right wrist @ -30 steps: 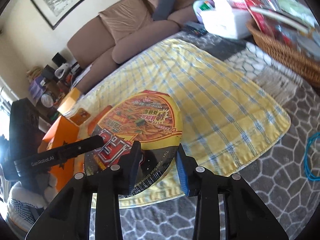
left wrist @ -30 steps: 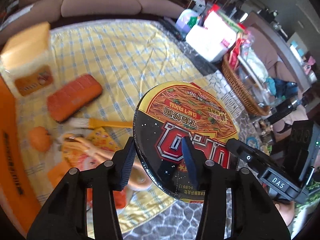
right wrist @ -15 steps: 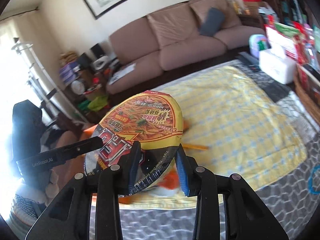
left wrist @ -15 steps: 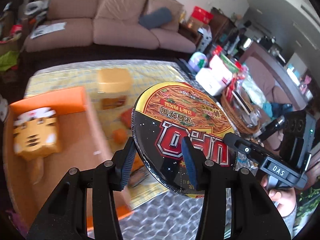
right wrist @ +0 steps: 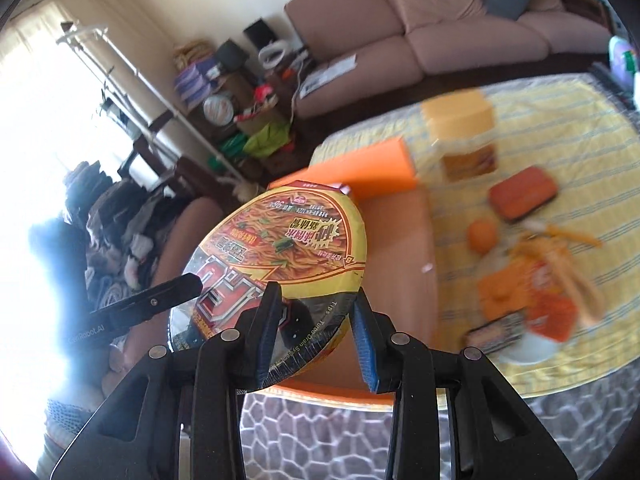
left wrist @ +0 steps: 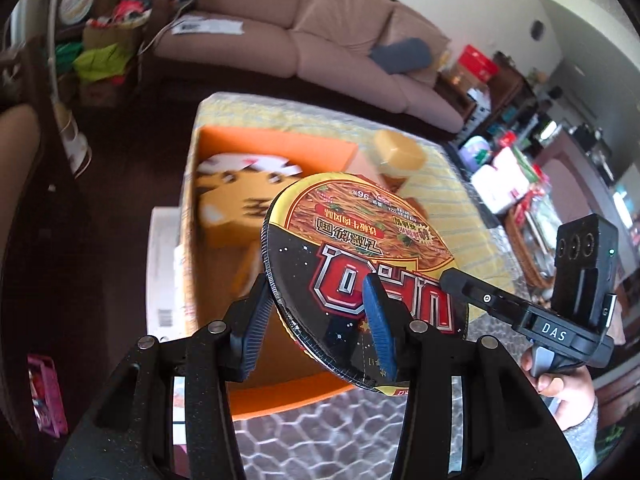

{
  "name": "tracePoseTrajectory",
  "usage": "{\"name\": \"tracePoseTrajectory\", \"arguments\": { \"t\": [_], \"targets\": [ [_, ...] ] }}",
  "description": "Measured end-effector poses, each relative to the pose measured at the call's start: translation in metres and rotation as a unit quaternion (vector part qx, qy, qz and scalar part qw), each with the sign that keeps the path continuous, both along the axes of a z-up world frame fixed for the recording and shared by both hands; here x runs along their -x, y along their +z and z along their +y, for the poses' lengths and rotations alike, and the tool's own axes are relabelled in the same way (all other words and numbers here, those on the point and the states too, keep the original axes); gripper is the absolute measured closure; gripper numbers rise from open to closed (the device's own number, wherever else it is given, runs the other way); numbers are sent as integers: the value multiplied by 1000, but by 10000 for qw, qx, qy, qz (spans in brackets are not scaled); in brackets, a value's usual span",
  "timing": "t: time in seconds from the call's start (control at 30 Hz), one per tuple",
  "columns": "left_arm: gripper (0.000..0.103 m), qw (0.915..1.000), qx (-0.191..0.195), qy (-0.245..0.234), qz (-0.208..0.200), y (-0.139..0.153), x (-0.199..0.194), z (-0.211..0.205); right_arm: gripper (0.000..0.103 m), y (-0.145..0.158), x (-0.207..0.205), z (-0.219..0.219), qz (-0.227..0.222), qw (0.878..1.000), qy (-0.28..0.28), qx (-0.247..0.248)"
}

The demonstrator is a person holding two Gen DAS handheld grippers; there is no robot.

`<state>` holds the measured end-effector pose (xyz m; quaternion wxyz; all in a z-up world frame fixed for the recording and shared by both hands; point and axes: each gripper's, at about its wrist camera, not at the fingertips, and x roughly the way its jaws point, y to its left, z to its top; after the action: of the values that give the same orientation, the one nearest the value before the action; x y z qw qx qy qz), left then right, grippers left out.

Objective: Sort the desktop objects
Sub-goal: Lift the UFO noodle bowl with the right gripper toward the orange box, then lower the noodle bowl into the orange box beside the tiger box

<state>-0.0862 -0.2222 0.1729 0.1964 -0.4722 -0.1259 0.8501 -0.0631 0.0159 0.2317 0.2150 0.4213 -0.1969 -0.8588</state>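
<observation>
A round instant noodle bowl with a yellow, red and black lid hangs in the air, held by both grippers. My left gripper is shut on its rim from one side. My right gripper is shut on the opposite rim of the bowl. The bowl is above an open orange box that holds a tiger plush. The box also shows in the right wrist view.
On the yellow checked cloth lie an orange case, a small orange ball, a yellow-lidded jar and snack packets. A sofa stands behind. A wicker basket is at the right.
Both grippers have carried the noodle bowl leftward, from over the cloth to over the orange box. The grip on the bowl has not changed.
</observation>
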Motion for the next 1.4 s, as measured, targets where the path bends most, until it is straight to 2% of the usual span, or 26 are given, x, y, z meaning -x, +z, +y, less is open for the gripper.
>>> {"name": "tracePoseTrajectory", "arguments": {
  "t": [0.17, 0.47, 0.77, 0.87, 1.13, 1.2, 1.27, 1.33, 1.4],
  "targets": [
    [61, 9998, 65, 43, -159, -28, 4, -14, 68, -34, 14, -24, -353, 9993, 115, 9],
    [58, 9976, 599, -122, -327, -59, 11, -8, 68, -67, 30, -34, -696, 9974, 188, -95],
    [45, 9916, 1244, -276, -239, -56, 3, 11, 67, -81, 37, -36, -912, 9955, 271, -43],
    [38, 9913, 1268, -290, -218, -54, -1, 14, 67, -81, 36, -35, -922, 9953, 309, -15],
    [34, 9913, 1277, -250, -195, -47, -6, 10, 66, -80, 34, -38, -964, 9948, 330, 7],
    [12, 9885, 1495, -232, -55, -44, -8, 13, 66, -80, 34, -41, -952, 9949, 322, -40],
    [12, 9864, 1618, -275, 18, -41, -7, 16, 66, -81, 34, -44, -945, 9949, 325, -128],
    [12, 9880, 1518, -261, 69, -32, -5, 16, 66, -82, 36, -49, -968, 9938, 322, -453],
    [12, 9888, 1462, -233, 195, -22, -5, 14, 66, -83, 38, -49, -951, 9937, 324, -488]
  ]
}}
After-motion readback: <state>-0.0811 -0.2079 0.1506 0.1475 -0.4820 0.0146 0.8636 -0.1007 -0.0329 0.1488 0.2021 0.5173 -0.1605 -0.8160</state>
